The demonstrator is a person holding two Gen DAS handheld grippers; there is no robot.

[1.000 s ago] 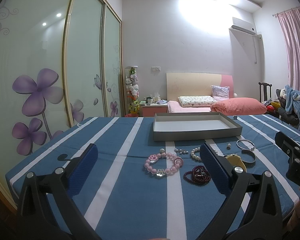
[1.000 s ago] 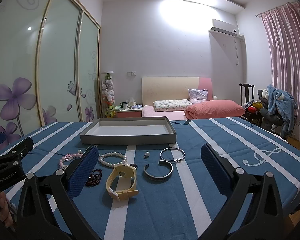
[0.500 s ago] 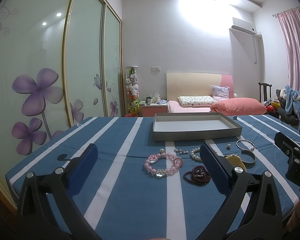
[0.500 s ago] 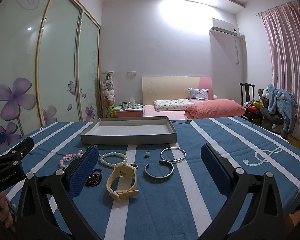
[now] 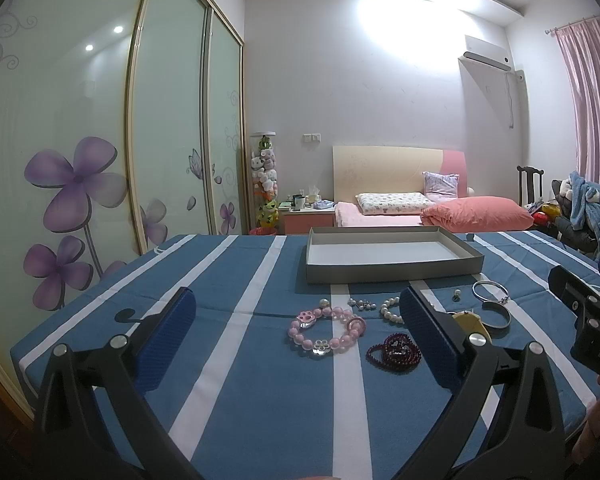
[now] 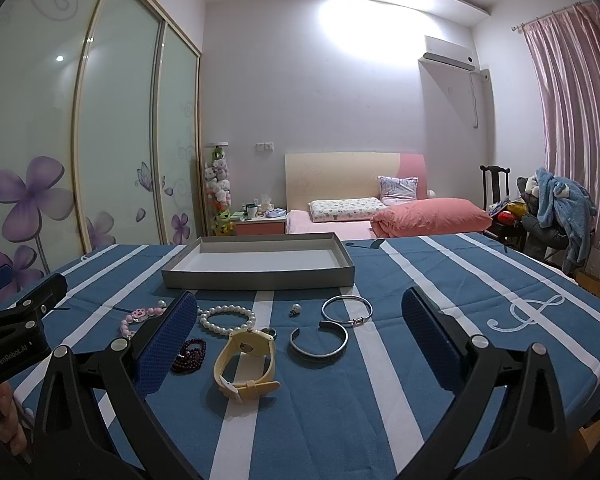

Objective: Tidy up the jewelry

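Observation:
A grey tray (image 5: 392,272) (image 6: 260,278) stands empty at the far middle of the striped table. Before it lie a pink bead bracelet (image 5: 326,330), a dark red bead bracelet (image 5: 394,352) (image 6: 190,356), a white pearl bracelet (image 6: 228,320), a cream watch (image 6: 246,360), a silver cuff (image 6: 319,342), a thin silver bangle (image 6: 347,310) and a small earring (image 6: 295,310). My left gripper (image 5: 298,340) is open and empty, low over the near table, with the pink bracelet between its fingers. My right gripper (image 6: 298,342) is open and empty, with the watch and cuff between its fingers.
The table has a blue cloth with white stripes (image 5: 260,400). A sliding wardrobe (image 5: 80,160) stands at the left. A bed (image 6: 380,216) and a chair with clothes (image 6: 552,208) stand beyond the table. Each gripper shows at the edge of the other's view.

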